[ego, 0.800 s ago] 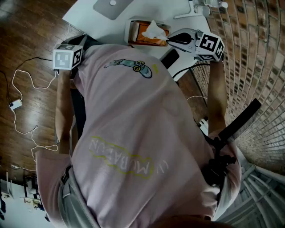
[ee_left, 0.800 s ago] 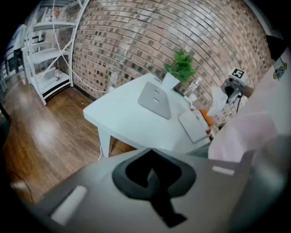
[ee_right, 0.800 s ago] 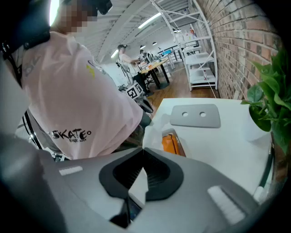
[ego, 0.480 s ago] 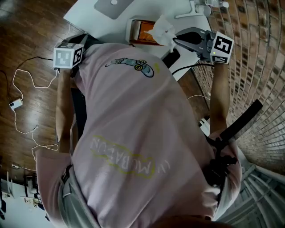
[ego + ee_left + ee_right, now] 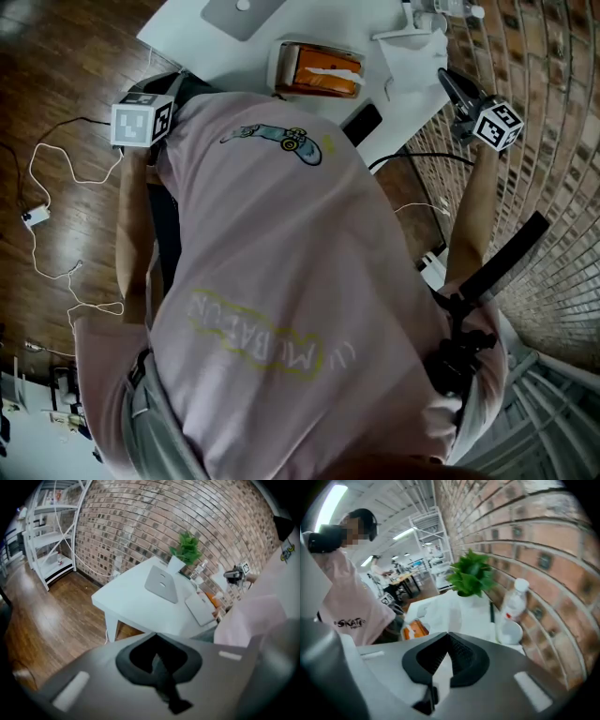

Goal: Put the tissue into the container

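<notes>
My right gripper (image 5: 446, 82) is at the table's right end, shut on a white tissue (image 5: 410, 58) that hangs from its jaws above the tabletop. In the right gripper view, the tissue (image 5: 449, 614) spreads out beyond the closed jaws of the right gripper (image 5: 447, 633). The orange tissue box (image 5: 317, 70) lies to the left of it, with another sheet showing in its slot. A small white cup (image 5: 511, 632) stands by a bottle (image 5: 513, 601) near the brick wall. My left gripper (image 5: 154, 637) is shut on nothing and is held off the table's left side, where its marker cube (image 5: 141, 120) shows.
A closed laptop (image 5: 241, 13) lies at the back of the white table (image 5: 131, 604) and a dark phone (image 5: 361, 122) near its front edge. A potted plant (image 5: 471, 576) stands by the brick wall. Cables trail over the wooden floor (image 5: 56, 216).
The right gripper has pulled the tissue out of the orange box and carried it right toward the wall. The left gripper has stayed where it was.
</notes>
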